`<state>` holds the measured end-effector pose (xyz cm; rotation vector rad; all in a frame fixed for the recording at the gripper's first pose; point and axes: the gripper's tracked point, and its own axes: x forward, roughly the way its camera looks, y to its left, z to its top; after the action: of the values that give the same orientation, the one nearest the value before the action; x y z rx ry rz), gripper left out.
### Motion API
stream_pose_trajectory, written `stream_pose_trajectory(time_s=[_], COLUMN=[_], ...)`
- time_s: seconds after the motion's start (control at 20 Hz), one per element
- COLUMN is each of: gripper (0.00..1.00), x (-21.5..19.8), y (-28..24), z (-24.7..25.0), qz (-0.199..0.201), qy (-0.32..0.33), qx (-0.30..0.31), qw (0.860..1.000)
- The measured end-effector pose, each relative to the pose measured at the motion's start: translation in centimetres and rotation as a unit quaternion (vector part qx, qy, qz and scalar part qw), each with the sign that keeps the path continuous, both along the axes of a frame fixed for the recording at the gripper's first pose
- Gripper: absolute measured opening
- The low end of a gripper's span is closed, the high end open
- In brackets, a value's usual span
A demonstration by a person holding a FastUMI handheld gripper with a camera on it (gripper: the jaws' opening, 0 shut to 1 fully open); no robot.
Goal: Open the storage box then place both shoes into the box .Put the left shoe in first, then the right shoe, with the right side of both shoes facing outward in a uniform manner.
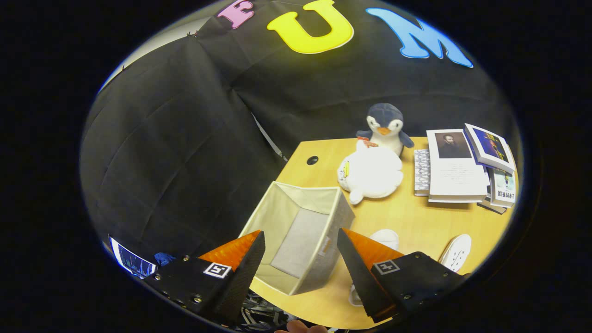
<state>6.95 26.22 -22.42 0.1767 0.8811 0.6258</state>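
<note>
Fingers of the gripper (300, 273) are held wide apart, with nothing gripped between them. Between and just ahead of the fingers the storage box (296, 236) is seen, open at the top, its pale fabric inside bare; it stands at the near corner of the bench (416, 217). One white shoe (386, 238) is partly hidden behind the right finger, just beside the box; how it lies cannot be told. A second white shoe (457, 252) is seen further to the right of that finger, sole turned up. Beyond the box a white plush toy (370, 173) is lying, and a plush penguin (385, 127) is placed behind it. Right of these, well beyond the fingers, books (462, 169) are stacked.
</note>
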Motion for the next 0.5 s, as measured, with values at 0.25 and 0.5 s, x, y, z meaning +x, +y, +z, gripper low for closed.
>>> stream_pose_trajectory(time_s=[0.25,0.5], gripper=[0.96,0.96], x=[-0.9,-3.0], y=[-4.8,-8.4], z=[-3.4,-8.0], qz=[-0.016,-0.008], qy=[0.026,0.082], qx=[-0.036,-0.088], qw=[0.999,0.993])
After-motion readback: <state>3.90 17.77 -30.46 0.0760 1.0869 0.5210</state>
